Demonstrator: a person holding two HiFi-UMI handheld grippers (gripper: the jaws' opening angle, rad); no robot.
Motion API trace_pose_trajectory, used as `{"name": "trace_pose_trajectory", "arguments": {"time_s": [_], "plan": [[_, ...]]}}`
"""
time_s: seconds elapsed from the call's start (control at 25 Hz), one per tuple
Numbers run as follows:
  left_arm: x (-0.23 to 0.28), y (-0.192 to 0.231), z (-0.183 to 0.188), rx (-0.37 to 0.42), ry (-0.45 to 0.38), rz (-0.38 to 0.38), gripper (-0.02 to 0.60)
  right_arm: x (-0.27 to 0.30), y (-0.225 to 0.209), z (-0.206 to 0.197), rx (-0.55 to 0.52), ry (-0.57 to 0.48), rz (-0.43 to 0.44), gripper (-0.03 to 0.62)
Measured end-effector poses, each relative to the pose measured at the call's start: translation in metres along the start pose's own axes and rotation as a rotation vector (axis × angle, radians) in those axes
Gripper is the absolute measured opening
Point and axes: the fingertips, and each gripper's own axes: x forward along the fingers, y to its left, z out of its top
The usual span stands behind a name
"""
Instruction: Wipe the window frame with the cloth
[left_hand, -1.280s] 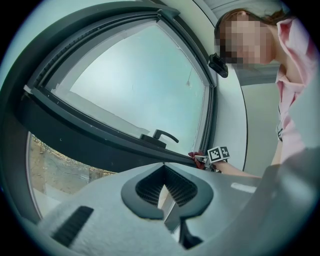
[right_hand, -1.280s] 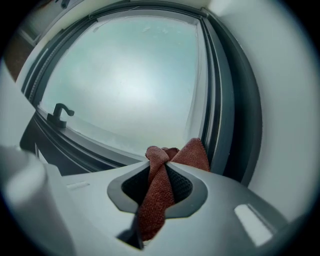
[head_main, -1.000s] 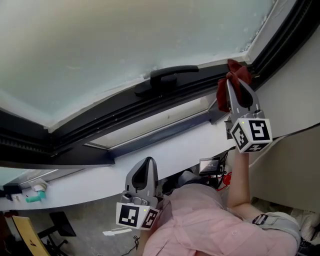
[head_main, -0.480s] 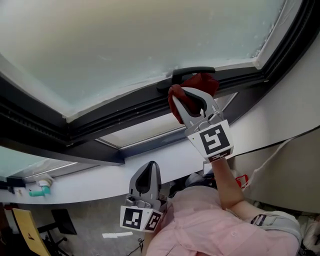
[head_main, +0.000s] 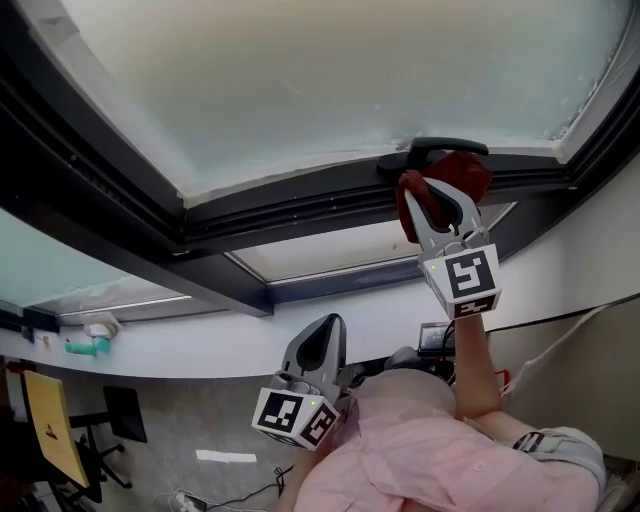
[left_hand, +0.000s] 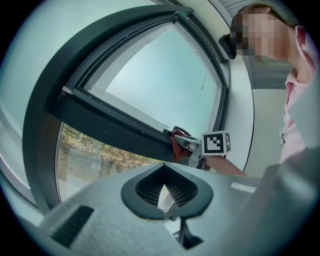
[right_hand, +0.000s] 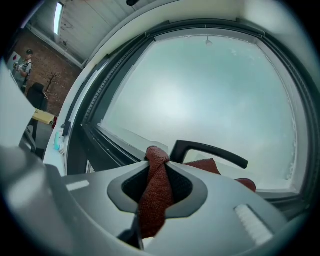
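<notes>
While the head view showed the right claw (head_main: 432, 200) pressing the cloth (head_main: 462, 172) to the frame (head_main: 300, 205) by the handle (head_main: 440, 147), the left claw (head_main: 320, 335) hung low. The left gripper view showed it closed and empty. The right gripper view showed the cloth pinched. Wiping seemed partway, with the frame's left stretch likely still to do.

White sill (head_main: 200, 352) carries possibly a teal bottle (head_main: 83, 346).

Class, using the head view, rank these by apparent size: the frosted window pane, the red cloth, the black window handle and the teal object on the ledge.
1. frosted window pane, by far the largest
2. red cloth
3. black window handle, about as long but much thinner
4. teal object, the smallest, though it is farther away
</notes>
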Motion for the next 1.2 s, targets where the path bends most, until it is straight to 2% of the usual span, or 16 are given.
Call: {"name": "trace_pose_trajectory", "arguments": {"time_s": [0.12, 0.28, 0.56, 0.92, 1.2], "plan": [[0.008, -0.009, -0.003, 0.017, 0.024, -0.056, -0.005, -0.003, -0.006, -0.002, 0.014, 0.001, -0.008, 0.071], [0.021, -0.018, -0.003, 0.032, 0.012, -0.128, -0.005, -0.001, -0.009, -0.005, 0.019, 0.006, 0.01, 0.071], [0.031, -0.018, 0.0, 0.004, -0.023, -0.111, -0.005, -0.004, -0.016, -0.007, 0.013, 0.002, 0.028, 0.071], [0.054, -0.042, -0.004, 0.074, 0.007, -0.184, -0.005, -0.015, -0.045, -0.017, 0.045, 0.02, -0.007, 0.071], [0.075, -0.06, -0.012, 0.083, 0.058, -0.248, -0.005, -0.02, -0.058, -0.021, 0.058, 0.033, -0.022, 0.071]]}}
